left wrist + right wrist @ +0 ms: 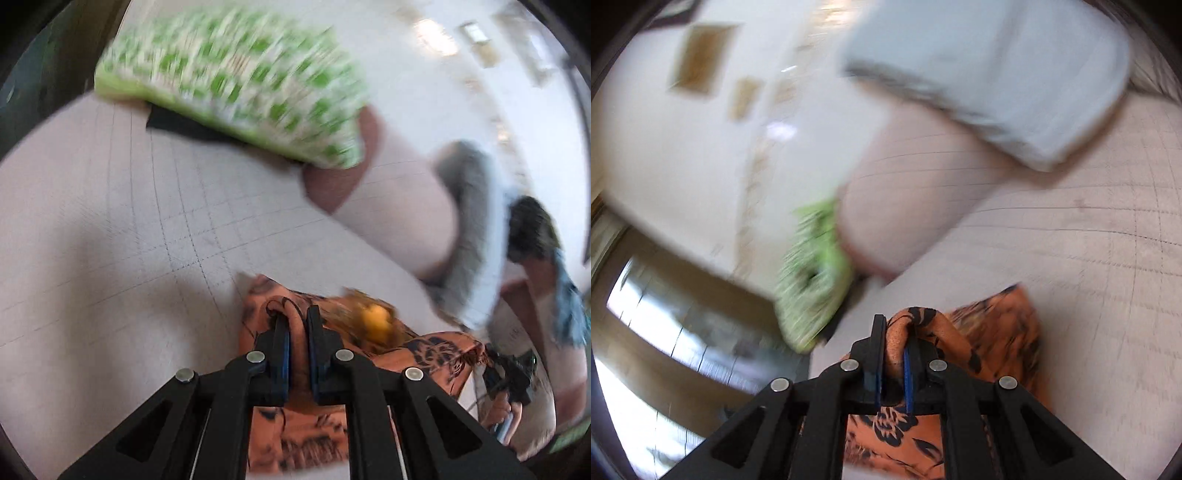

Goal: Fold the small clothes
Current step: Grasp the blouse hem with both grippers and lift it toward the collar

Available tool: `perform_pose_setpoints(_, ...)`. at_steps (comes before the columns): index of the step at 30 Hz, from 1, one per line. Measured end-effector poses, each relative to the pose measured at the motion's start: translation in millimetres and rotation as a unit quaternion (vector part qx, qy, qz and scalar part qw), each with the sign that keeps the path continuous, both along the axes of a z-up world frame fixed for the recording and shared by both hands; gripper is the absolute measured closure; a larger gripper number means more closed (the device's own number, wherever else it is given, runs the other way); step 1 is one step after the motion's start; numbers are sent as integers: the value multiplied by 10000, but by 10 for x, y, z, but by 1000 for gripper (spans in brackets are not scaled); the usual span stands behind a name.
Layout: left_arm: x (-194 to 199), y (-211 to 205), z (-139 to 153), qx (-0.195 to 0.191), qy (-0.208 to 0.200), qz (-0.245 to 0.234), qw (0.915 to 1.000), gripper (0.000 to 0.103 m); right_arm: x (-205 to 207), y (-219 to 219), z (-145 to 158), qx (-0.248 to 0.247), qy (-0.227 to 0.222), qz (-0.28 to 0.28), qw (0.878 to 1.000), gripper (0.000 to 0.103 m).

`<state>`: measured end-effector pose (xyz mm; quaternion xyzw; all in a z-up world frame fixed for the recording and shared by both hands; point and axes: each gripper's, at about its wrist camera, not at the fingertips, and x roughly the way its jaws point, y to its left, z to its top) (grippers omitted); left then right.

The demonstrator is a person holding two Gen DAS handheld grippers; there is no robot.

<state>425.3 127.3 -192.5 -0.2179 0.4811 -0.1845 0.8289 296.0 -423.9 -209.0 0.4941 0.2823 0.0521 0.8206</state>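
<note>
Gripping the orange garment (436,349) with my left gripper (297,321), I record both black fingers closed on a bunched fold of the cloth, which rises between the blue-lined pads. My right gripper (897,332) is likewise clamped on the same garment (993,325), a rolled edge of the fabric looped over and pinched between its fingers. I see no gap at either gripper beyond the thickness of the cloth.

The garment is orange with a dark floral print. It hangs from both grippers, draped below them and trailing over the desk (92,258). In the left wrist view a blurred yellow patch (376,319) shows on the cloth just past the fingers; I cannot tell what it is.

The desk surface is pale and marked with a fine ruled grid. At its far edge in the left wrist view lies a folded green-and-white checked cloth (236,81), resting over a dark item I cannot identify. The right wrist view shows that checked cloth (812,273) at the desk edge to the left of the gripper, and a folded pale grey-blue cloth (997,74) further off at upper right. Both views are heavily blurred, so finer detail is not readable. A person (535,236) appears at the right margin of the left wrist view.
</note>
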Motion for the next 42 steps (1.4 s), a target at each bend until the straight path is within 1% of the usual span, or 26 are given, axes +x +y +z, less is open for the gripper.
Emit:
perform_pose_setpoints(2,284,-129,-329,191,367,82,9991,92,291,-189,-320,342,337,-152,9987,92)
perform_pose_setpoints(4,408,-190,-547,354,577,213,9975,92,549,-290,-659,412,850,-273,9952,92)
perform_pose_setpoints(6,427,-154,-643,163,577,318,9977,89,690,-342,-890,269,1160,-339,9923,92)
perform_pose_setpoints(8,403,-78,-633,-102,457,369,9982,89,730,-359,-981,171,1114,-304,9932,92)
perform_pose_setpoints(10,376,-14,-579,-308,351,431,9980,88,724,-372,-957,20,889,-240,9958,91)
perform_pose_setpoints(13,341,-33,-406,-384,171,392,9983,86,660,-390,-817,-78,644,-141,9978,90)
perform_pose_setpoints(14,313,-54,-338,-353,73,347,9987,79,616,-394,-739,-147,609,-111,9980,90)
perform_pose_setpoints(15,281,-60,-255,-265,-73,381,9989,56,613,-366,-676,-225,588,-79,9980,90)
perform_pose_setpoints(16,243,-55,-170,-142,-242,501,9983,41,629,-344,-625,-244,568,-65,9981,90)
perform_pose_setpoints(17,201,-28,-81,-31,-430,729,9964,16,623,-343,-590,-206,546,-73,9983,85)
perform_pose_setpoints(18,162,19,-32,1,-537,906,9944,11,605,-344,-577,-49,526,-78,9986,80)
perform_pose_setpoints(19,137,74,-3,-34,-523,1018,9934,11,574,-369,-567,73,540,-59,9985,57)
perform_pose_setpoints(20,117,105,10,-85,-441,1041,9936,11,549,-370,-571,158,576,-66,9982,22)
perform_pose_setpoints(21,71,109,15,-127,-353,988,9944,11,495,-370,-551,156,624,-156,9978,17)
perform_pose_setpoints(22,19,77,31,-52,-289,843,9960,11,401,-371,-494,84,578,-324,9978,18)
perform_pose_setpoints(25,-251,-203,79,646,-428,-29,9970,11,197,-300,-235,-395,386,-394,9977,18)
perform_pose_setpoints(28,-501,-622,-8,1552,-732,-860,9814,11,124,-11,-39,-1261,421,244,9908,23)
perform_pose_setpoints(30,-567,-916,-169,2033,-690,-1321,9677,11,198,379,-58,-1934,678,832,9752,29)
perform_pose_setpoints(32,-476,-1167,-354,2319,-557,-1528,9590,11,291,809,-196,-2472,903,1484,9533,48)
perform_pose_setpoints(34,-334,-1330,-502,2490,-389,-1635,9538,11,434,1240,-391,-3070,1156,1937,9246,55)
perform_pose_setpoints(35,-210,-1399,-574,2587,-329,-1608,9519,11,524,1391,-482,-3208,1254,2089,9153,58)
perform_pose_setpoints(37,35,-1472,-645,2670,-257,-1502,9516,11,768,1579,-664,-3291,1482,2269,9045,59)
perform_pose_setpoints(38,187,-1514,-671,2622,-215,-1401,9546,11,908,1627,-712,-3424,1540,2232,8996,58)
perform_pose_setpoints(40,443,-1511,-652,2469,-152,-1139,9622,11,1211,1648,-713,-3616,1473,2096,8965,58)
perform_pose_setpoints(41,594,-1484,-619,2362,-134,-931,9671,11,1351,1602,-699,-3555,1462,1985,9016,58)
perform_pose_setpoints(42,713,-1435,-574,2246,-125,-707,9718,11,1494,1510,-674,-3380,1458,1798,9123,58)
